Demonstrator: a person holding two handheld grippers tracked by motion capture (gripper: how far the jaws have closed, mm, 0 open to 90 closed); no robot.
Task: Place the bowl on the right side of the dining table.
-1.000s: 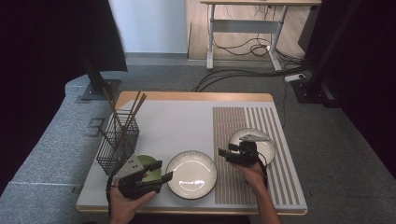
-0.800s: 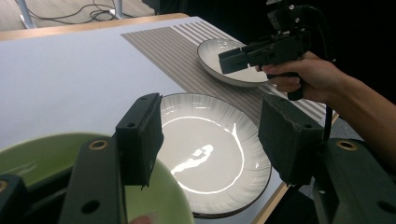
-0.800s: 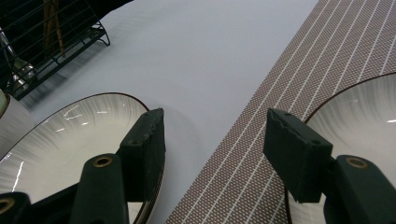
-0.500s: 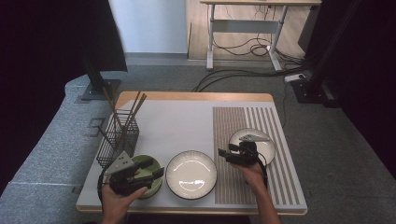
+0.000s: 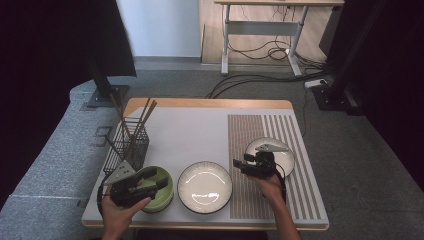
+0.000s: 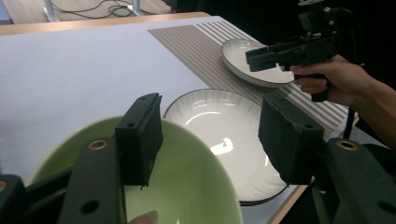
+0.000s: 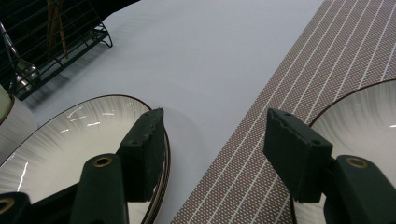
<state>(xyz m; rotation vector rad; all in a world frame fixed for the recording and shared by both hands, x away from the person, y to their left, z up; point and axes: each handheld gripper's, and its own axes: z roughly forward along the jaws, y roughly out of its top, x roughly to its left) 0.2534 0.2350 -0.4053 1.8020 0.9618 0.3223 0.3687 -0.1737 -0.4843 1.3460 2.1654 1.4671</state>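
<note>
My left gripper (image 5: pixel 158 179) (image 6: pixel 212 100) hovers open over a green bowl (image 5: pixel 161 196) (image 6: pixel 187 177) at the table's front left; its left jaw stands above the bowl's inside, and nothing is between the pads. A white ribbed plate (image 5: pixel 205 186) (image 6: pixel 219 116) (image 7: pixel 60 140) lies just right of the bowl. My right gripper (image 5: pixel 240 162) (image 7: pixel 215 113) (image 6: pixel 254 53) is open above the edge of the striped mat (image 5: pixel 250 135) (image 7: pixel 289 93), between that plate and a smaller white dish (image 5: pixel 282 152) (image 7: pixel 364 121) (image 6: pixel 243 56), holding nothing.
A black wire basket (image 5: pixel 127 145) (image 7: pixel 51 42) with chopsticks and a spoon stands behind the green bowl at the left. A light grey mat (image 5: pixel 190 135) covers the wooden table. A desk frame and cables sit on the floor beyond.
My left gripper has slid to the left, away from the white plate, so more of the green bowl shows. The right gripper has kept still.
</note>
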